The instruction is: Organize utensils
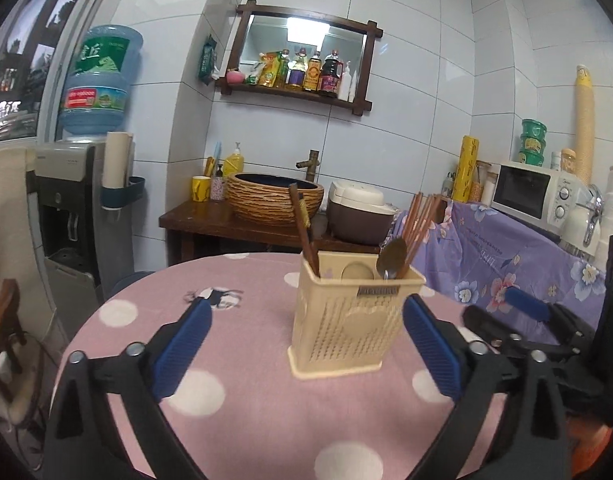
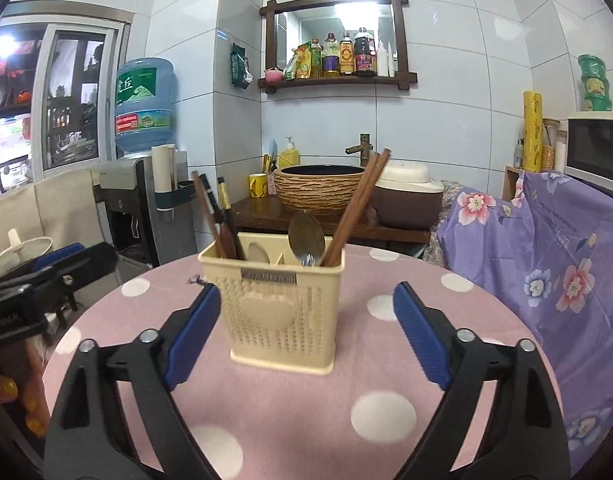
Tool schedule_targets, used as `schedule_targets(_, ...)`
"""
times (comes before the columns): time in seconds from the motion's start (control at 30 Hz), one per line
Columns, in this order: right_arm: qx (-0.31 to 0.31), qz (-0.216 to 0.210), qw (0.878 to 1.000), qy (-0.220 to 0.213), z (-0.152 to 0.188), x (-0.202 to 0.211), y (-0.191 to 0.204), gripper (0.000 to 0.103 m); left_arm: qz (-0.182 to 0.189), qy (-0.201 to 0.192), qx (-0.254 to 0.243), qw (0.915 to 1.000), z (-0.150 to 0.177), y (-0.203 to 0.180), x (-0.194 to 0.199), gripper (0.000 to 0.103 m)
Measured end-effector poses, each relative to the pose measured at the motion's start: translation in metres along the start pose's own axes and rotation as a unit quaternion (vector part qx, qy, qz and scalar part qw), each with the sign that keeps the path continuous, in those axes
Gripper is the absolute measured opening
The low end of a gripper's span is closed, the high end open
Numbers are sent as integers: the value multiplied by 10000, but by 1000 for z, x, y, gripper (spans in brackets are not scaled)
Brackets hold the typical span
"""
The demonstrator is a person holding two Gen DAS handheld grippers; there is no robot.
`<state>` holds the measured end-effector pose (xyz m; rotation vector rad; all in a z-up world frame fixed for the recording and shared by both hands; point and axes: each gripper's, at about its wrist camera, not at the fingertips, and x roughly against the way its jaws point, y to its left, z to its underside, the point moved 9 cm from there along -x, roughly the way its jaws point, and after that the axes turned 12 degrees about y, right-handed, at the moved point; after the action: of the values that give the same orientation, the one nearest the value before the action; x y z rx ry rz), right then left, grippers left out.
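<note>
the cream utensil holder stands on the pink dotted worktop with chopsticks and a spoon already upright in its compartments; no loose utensils show, so the sorting looks about finished. the left gripper and right gripper sit wide apart and empty, just short of the holder.

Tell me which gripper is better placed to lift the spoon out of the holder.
Right, probably. The spoon stands nearly centred ahead of the open right gripper. In the left wrist view it sits right of the open left gripper's centre line, in the holder's far corner.
</note>
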<state>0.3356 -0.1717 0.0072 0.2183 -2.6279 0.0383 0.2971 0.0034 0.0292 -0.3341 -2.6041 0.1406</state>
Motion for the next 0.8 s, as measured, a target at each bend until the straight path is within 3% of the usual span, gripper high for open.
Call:
schedule_targets(0.2,95,191,9997,88,87,66,1,97,-317,129,143,9993,69,6,47,98)
schedule_targets(0.4,-167,52,9998,64,142,122,6,97,-237,129,442,9987,122,-7,93,98)
schedule_targets(0.6,-19,74,9997,-238,161,171,17,97,-366,-105,231,9990,138,-26,135,98)
schedule_targets(0.8,69,-123,9989,-450,154,197,33,97,-266,-437,-4,9987,142,-44,161,98)
